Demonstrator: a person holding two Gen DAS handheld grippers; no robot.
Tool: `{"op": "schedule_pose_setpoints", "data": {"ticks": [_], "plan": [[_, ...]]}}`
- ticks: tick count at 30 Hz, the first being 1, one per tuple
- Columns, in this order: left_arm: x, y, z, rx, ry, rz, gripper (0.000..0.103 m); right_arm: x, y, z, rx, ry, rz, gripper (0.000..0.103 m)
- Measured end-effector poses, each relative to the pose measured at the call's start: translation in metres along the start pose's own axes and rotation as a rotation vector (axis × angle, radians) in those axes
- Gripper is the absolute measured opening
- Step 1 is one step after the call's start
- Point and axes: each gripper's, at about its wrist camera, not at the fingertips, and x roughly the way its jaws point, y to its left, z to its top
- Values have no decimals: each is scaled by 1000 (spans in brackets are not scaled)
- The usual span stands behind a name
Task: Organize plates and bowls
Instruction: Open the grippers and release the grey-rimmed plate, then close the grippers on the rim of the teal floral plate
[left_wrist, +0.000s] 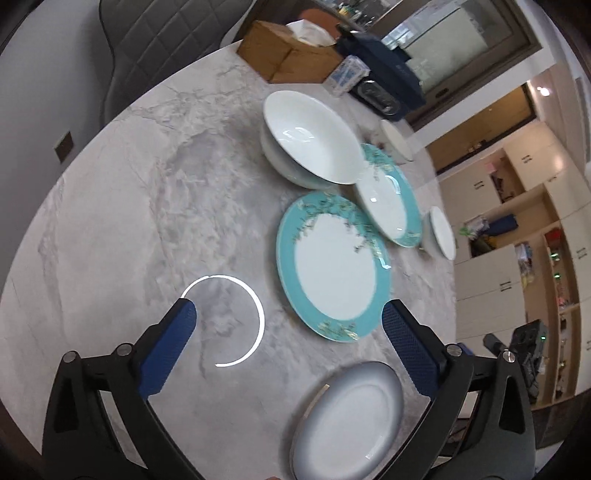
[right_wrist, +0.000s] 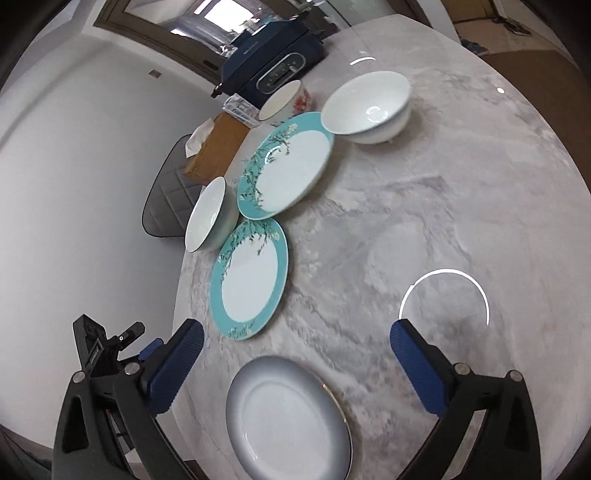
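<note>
On the round marble table (left_wrist: 147, 192), the grey-rimmed plate (right_wrist: 288, 417) at the near edge serves as landmark; it lies flat and holds nothing. Just beyond it lies a teal-rimmed floral plate (right_wrist: 249, 282), empty, and past that a 2nd teal-rimmed plate (right_wrist: 286, 168), also empty, its far rim close against 2 nested white bowls (right_wrist: 369, 107); whether they touch is unclear. A single white bowl (right_wrist: 210, 216) sits left of the teal plates in the right wrist view, and a red-flowered bowl (right_wrist: 286, 99) stands farther back by a dark blue appliance (right_wrist: 273, 66). A cardboard tissue box (left_wrist: 288, 51) rests at the far edge.

The left gripper (left_wrist: 288, 319) tilts downward above the table, jaws spread wide, holding nothing. The right gripper (right_wrist: 295, 332) likewise slants down over the grey-rimmed plate, jaws fully apart and empty.
</note>
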Motion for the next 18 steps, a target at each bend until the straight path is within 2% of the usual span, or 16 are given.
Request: {"op": "schedule_pose_setpoints", "data": {"ticks": [1,2,4,6,9,11,13,18], "plan": [[10,1,11,-13,33,51,102,12,4,11,-21,13,1,103],[18,3,20,-25,41,69,102,25,7,21,-34,38,18,103],[32,6,33,-17,29,45,102,50,10,36,-28,96,20,103],[47,6,41,23,70,3,102,76,6,49,-19,152,52,99],[76,2,45,99,145,-48,102,105,-4,61,-34,217,104,89],[90,1,46,130,185,-44,102,119,-11,65,-30,245,123,81],[97,0,47,148,195,-52,102,128,-15,69,-38,258,142,78],[114,-6,46,175,219,-32,100,146,-10,70,-79,311,159,55]]}}
